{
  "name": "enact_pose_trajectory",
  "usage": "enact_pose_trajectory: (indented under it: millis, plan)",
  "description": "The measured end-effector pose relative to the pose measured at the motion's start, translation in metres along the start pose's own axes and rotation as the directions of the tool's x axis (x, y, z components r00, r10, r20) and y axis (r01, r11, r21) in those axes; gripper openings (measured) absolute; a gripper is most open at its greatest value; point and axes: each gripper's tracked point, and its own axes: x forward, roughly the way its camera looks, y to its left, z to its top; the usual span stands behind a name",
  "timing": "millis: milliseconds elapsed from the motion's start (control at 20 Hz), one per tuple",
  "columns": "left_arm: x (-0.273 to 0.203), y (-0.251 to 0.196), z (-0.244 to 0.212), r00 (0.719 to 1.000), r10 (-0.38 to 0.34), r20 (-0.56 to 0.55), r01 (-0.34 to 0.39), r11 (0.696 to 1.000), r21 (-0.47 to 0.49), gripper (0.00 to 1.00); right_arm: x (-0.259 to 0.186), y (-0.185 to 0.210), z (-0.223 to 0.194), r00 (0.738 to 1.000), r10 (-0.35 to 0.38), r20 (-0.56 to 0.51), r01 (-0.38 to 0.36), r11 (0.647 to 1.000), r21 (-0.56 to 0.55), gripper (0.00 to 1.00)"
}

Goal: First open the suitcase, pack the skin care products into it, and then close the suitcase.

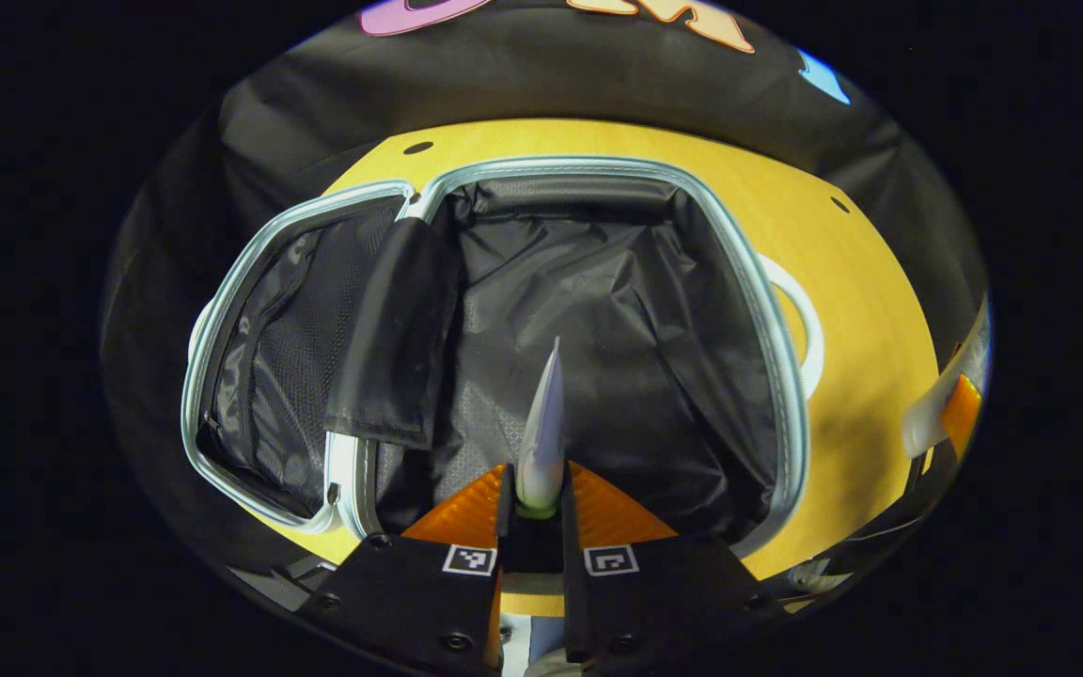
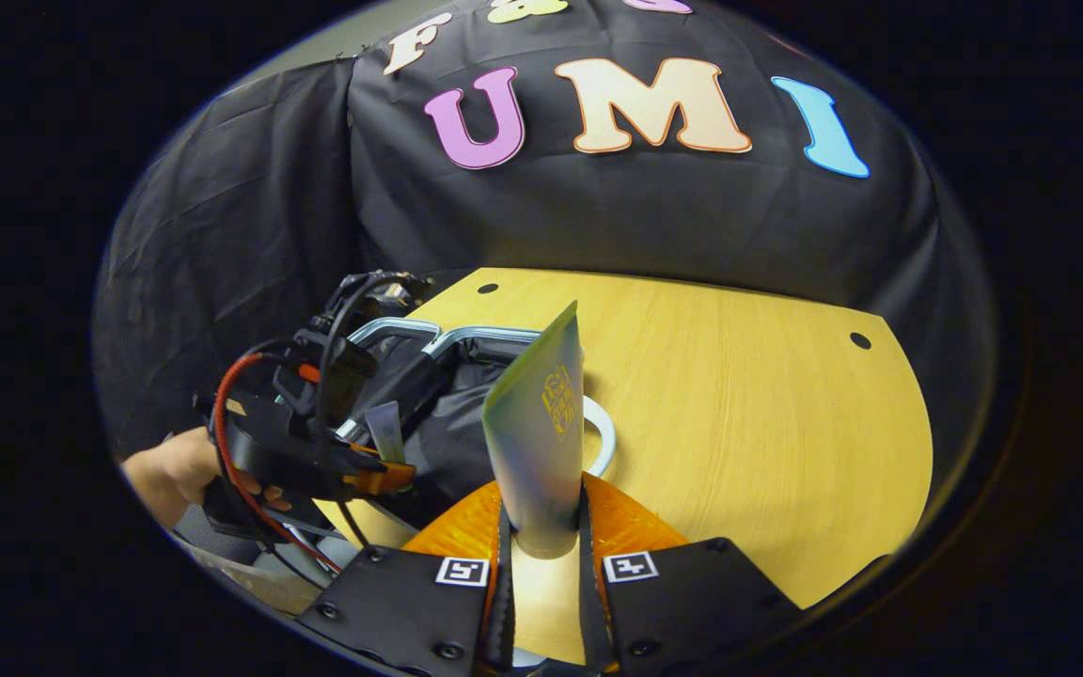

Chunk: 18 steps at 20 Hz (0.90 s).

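Your left gripper [image 1: 539, 498] is clamped on a slim tube [image 1: 544, 428], which stands edge-on along the fingers and points straight ahead over the open suitcase [image 1: 598, 310]. The main compartment lies directly below and in front of it; the mesh-lined lid half [image 1: 269, 367] lies off to that gripper's left. This hand is the nearer one to the case, so I judge a short lowering will set its tube on the lining.

Your right gripper [image 2: 541, 527] is clamped on a green tube [image 2: 541, 432], upright between the fingers, broad face showing. From here the suitcase sits ahead and to the left, with the wooden table [image 2: 748, 414] bare to the right. You will likely need to swing left to reach the opening.
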Motion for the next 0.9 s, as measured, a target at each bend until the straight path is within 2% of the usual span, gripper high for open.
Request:
enact_pose_trajectory:
  millis: [200,300,400,500,550,600,750,800,850,900]
  plan:
    - [0.014,0.003,0.004,1.000,-0.009,0.000,0.009,1.000,-0.009,0.21,0.012,0.021,0.004,0.999,0.035,-0.026,-0.035,0.999,0.003,0.30]
    - [0.012,-0.006,0.007,0.998,-0.059,0.012,0.059,0.998,-0.025,0.24,0.020,0.031,0.003,0.997,0.057,-0.045,-0.057,0.998,0.002,0.30]
    - [0.006,-0.015,0.011,0.992,-0.122,0.023,0.123,0.992,-0.038,0.35,0.028,0.042,-0.001,0.994,0.077,-0.072,-0.076,0.997,0.006,0.30]
    - [-0.007,-0.014,0.028,0.985,-0.152,0.085,0.156,0.987,-0.039,0.56,0.039,0.050,-0.005,0.991,0.085,-0.102,-0.084,0.996,0.014,0.30]
    - [-0.014,-0.009,0.039,0.980,-0.150,0.128,0.157,0.987,-0.043,0.64,0.045,0.055,-0.008,0.989,0.086,-0.123,-0.085,0.996,0.016,0.30]
    - [-0.023,-0.003,0.057,0.969,-0.148,0.200,0.161,0.986,-0.051,0.68,0.053,0.058,-0.012,0.985,0.088,-0.146,-0.086,0.996,0.020,0.30]
    - [-0.054,0.021,0.101,0.917,-0.134,0.376,0.166,0.985,-0.053,0.80,0.073,0.069,-0.030,0.971,0.096,-0.218,-0.085,0.995,0.058,0.26]
    - [-0.062,0.033,0.110,0.905,-0.125,0.407,0.160,0.986,-0.052,0.83,0.083,0.073,-0.034,0.966,0.091,-0.241,-0.075,0.994,0.073,0.30]
    - [-0.065,0.046,0.115,0.898,-0.107,0.426,0.143,0.988,-0.053,0.92,0.093,0.078,-0.040,0.960,0.090,-0.264,-0.069,0.994,0.088,0.30]
    - [-0.071,0.060,0.118,0.892,-0.089,0.443,0.127,0.990,-0.059,0.96,0.103,0.082,-0.046,0.955,0.087,-0.285,-0.059,0.993,0.105,0.26]
